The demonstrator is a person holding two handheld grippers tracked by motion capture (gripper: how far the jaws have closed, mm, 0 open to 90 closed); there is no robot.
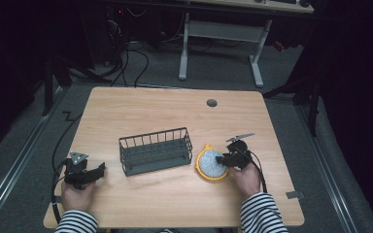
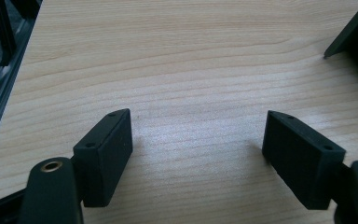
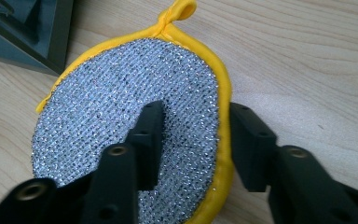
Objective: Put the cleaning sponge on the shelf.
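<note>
The round scouring pad (image 3: 121, 126) — silver mesh with a yellow rim — lies flat on the table (image 1: 175, 194), just right of the wire basket (image 1: 156, 151), which holds nothing. The right gripper (image 3: 191, 140) has clamped the pad's edge between its jaws, while the left gripper (image 2: 198, 154) rests with jaws spread over bare wood.

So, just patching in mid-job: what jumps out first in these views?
The round silver scrubber with its yellow rim, right of the dark wire basket, with the right gripper pinching its edge. The left gripper rests open over bare wooden table at front left.
</note>
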